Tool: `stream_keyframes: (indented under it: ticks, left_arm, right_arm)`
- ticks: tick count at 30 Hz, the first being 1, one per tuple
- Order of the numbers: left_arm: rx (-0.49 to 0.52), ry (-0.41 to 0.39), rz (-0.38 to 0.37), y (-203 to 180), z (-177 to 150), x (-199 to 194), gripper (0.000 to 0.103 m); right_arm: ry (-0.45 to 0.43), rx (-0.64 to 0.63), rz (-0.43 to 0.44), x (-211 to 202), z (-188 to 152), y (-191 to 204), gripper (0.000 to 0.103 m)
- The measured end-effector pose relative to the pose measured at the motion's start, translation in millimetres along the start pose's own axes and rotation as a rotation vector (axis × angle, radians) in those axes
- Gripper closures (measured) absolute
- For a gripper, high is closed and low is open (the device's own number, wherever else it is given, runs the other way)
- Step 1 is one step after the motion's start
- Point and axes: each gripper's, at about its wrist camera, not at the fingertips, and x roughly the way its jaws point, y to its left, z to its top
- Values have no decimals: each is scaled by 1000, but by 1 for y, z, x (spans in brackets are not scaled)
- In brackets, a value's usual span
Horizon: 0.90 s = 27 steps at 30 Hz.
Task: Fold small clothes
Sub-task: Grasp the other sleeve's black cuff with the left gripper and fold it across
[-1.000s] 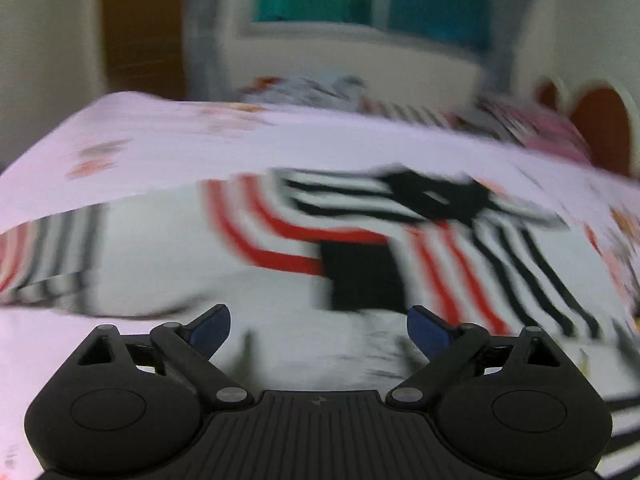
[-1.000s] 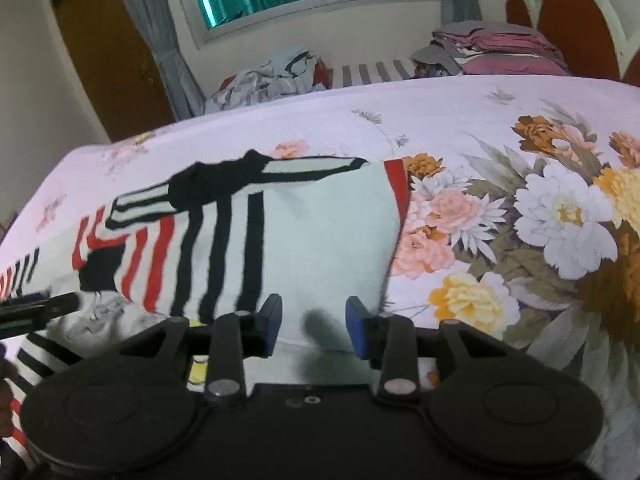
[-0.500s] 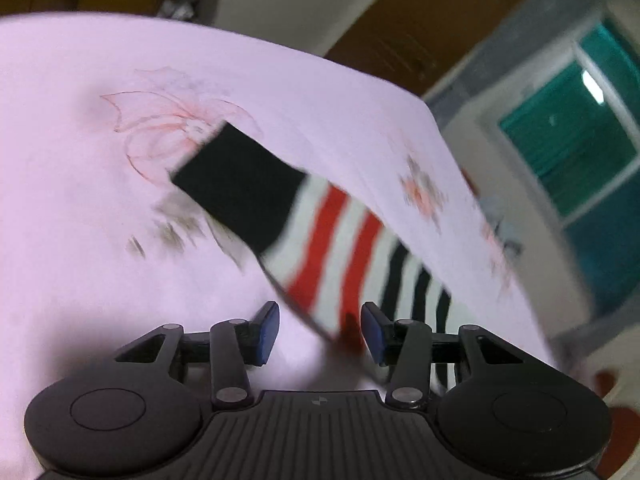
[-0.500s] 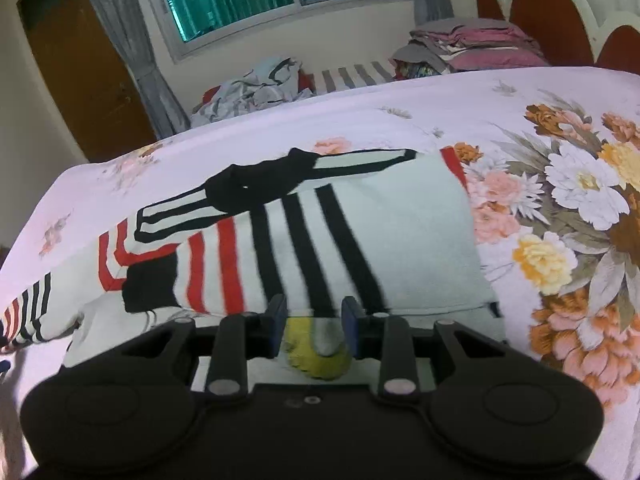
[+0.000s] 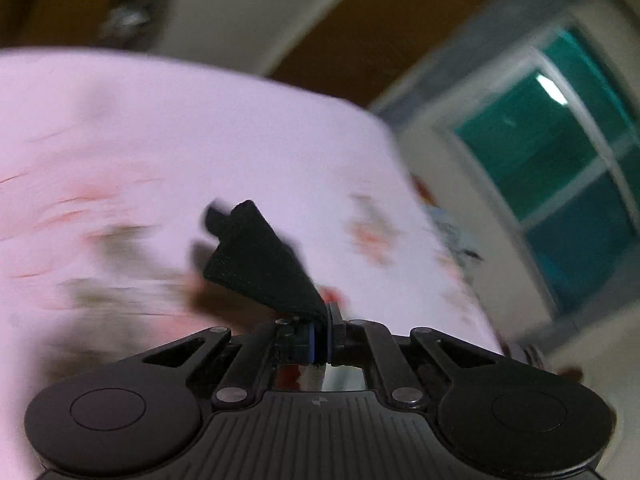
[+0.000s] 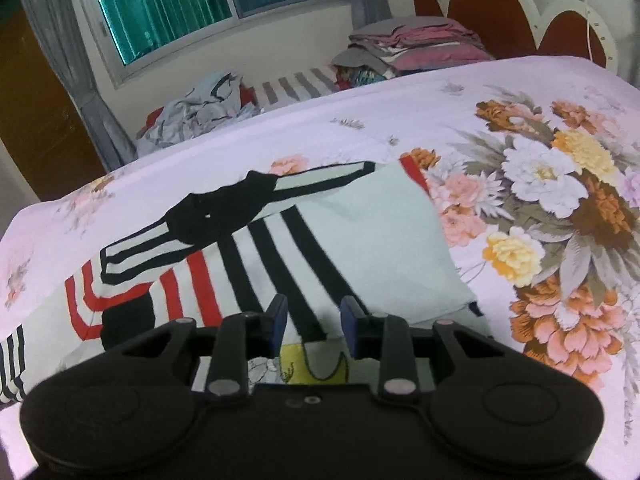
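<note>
A small white shirt (image 6: 372, 240) with black and red stripes and a black collar (image 6: 224, 212) lies spread flat on the floral bed sheet (image 6: 400, 120). My right gripper (image 6: 313, 312) hovers over its near hem. Its fingers stand a little apart, with striped fabric and a yellow print showing below the gap and nothing pinched. In the blurred left wrist view, my left gripper (image 5: 322, 320) is shut on the black sleeve cuff (image 5: 256, 264). The cuff stands up off the pink sheet (image 5: 160, 140), and the rest of the sleeve is hidden.
A loose heap of clothes (image 6: 200, 108) lies at the bed's far edge, below the window (image 6: 180, 8). A folded stack (image 6: 416, 44) sits by the headboard (image 6: 500, 12). A brown door (image 6: 36, 120) is at far left. Bare flowered sheet spreads to the right of the shirt.
My left gripper swung from the shirt's body out to the sleeve end, rolled, and closed on the black cuff, which now stands raised. The right gripper shifted slightly over the hem.
</note>
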Motion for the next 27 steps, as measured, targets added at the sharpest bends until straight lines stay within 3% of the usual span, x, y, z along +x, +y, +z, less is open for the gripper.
stream_keyframes:
  ticks: [4,8,17,20,24,26,27]
  left_arm:
    - [163,67,-137,-86,-25,18,99]
    - [369,163,-233,-173,-73,31,99]
    - [815,356,-316,-320,-226,50,99]
    - [910,418,-325,-346,-273,42,99]
    - [982,523,-320,-350,-323,41,98]
    - [1009,514,-311,-347,-339,38,97]
    - [1023,499,-329,-346,-341,31,84]
  right_arm:
    - [-10,36,-4,4,2,-9,73]
    - [-12,67,3,12,10,-19,73]
    - [-14,123,68,19,26,-47,72]
    - [-6,149,79,18,24,-63,72]
    - [8,172,91,16,22,-82,69]
    - [14,190,102,14,21,-91,66]
    - [12,197,102,13,21,-95,60]
